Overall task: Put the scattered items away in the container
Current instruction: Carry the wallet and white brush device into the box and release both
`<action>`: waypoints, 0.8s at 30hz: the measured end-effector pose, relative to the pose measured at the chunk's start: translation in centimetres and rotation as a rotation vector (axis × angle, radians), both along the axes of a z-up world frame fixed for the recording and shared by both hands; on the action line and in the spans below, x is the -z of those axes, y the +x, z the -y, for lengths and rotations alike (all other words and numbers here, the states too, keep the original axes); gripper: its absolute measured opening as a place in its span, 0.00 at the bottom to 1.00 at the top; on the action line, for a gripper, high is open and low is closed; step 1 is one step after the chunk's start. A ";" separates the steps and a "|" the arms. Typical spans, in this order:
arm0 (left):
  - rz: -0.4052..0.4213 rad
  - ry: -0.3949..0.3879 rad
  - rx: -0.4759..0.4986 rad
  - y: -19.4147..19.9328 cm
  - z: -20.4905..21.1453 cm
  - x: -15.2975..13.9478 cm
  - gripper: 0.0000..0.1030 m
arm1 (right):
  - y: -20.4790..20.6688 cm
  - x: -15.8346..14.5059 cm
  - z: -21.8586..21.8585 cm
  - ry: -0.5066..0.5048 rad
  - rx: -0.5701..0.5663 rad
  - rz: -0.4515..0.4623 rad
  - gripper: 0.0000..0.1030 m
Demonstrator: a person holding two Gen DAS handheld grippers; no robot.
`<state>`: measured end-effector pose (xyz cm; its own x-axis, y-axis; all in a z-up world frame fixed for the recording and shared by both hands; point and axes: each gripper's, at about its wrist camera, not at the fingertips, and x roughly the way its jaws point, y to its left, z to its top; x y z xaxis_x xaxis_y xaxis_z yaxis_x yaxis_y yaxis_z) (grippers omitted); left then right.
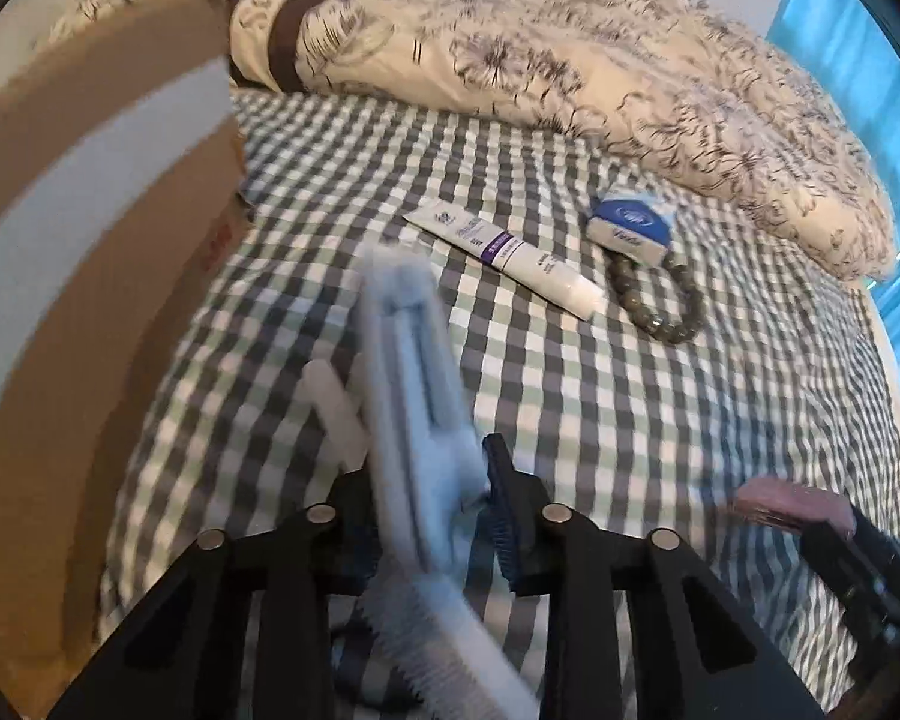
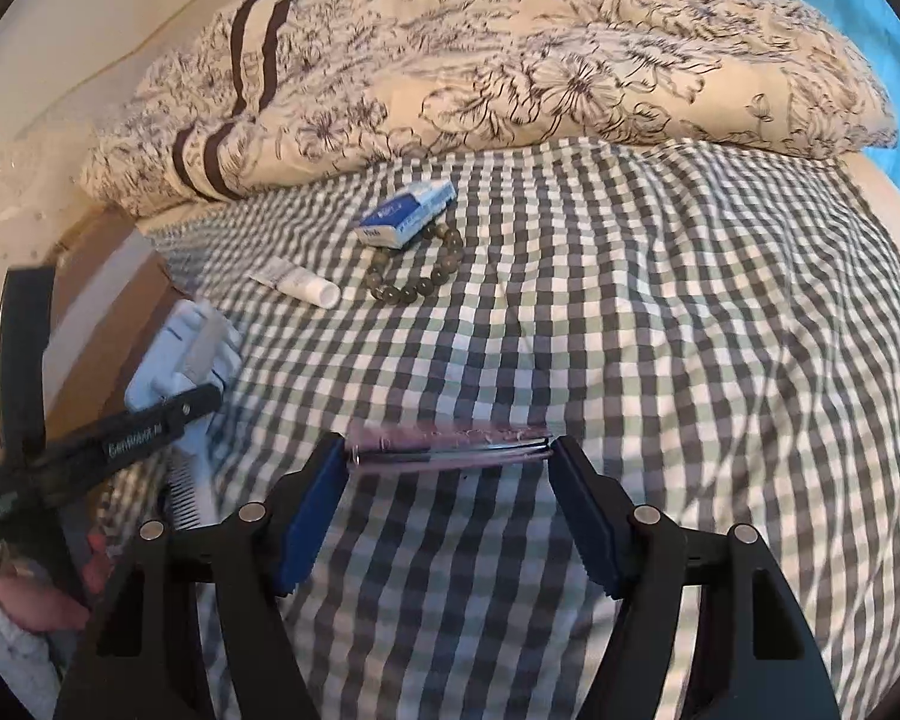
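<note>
Bed (image 2: pixel 660 330) with checked sheet, carrying all loose items; flowered duvet (image 2: pixel 510 60) bunched along far edge.

Cardboard box (image 1: pixel 90 300), taken to be the container, standing against left edge of bed, open side not clearly visible through motion blur.

Left gripper (image 1: pixel 429 498): jaws clenched on a pale blue comb-like item (image 1: pixel 408 360), toothed edge visible below the pads. Long axis running forward out of the jaws and leaning slightly toward the box. Held above the sheet, near left edge of bed, just beside the box wall.

Right gripper (image 2: pixel 447 456): jaws set wide and apparently clamping a flat pink item (image 2: pixel 450 441) by its two ends, long axis lying straight across between the pads. Whether lifted clear of the sheet or resting on it cannot be told from the right wrist view. Positioned toward the near edge of the bed, well apart from the box.

Remaining on the sheet, toward the far edge below the duvet: white tube (image 1: pixel 510 255), cap end pointing away from the box; blue and white packet (image 1: pixel 630 225), lying partly on a bead bracelet (image 1: pixel 660 300). Tube nearest the box of the three.

Judgement: governing relation is box to the left of the left jaws, with the blue item already angled that way. Left hand clearly the nearer; a short leftward carry and release probably sufficient. Right hand's load needing a longer travel across the bed, behind or over the left gripper.
</note>
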<state>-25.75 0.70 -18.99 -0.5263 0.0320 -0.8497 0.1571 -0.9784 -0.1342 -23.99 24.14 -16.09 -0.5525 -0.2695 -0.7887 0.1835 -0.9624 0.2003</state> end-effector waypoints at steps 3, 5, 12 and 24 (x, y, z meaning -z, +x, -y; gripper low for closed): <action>-0.016 0.026 0.009 1.7 0.1 -1.2 0.26 | 1.6 -1.1 -0.1 0.001 0.008 -0.006 0.66; -0.028 0.028 0.017 2.7 0.0 -1.9 0.26 | 2.8 -1.8 -0.3 -0.010 0.012 -0.013 0.66; -0.055 0.053 0.063 5.7 -0.5 -3.6 0.26 | 5.7 -1.6 -1.1 -0.023 0.042 0.025 0.66; -0.104 0.044 0.090 8.5 -0.6 -7.4 0.26 | 8.8 -6.6 -0.3 0.001 0.046 -0.044 0.66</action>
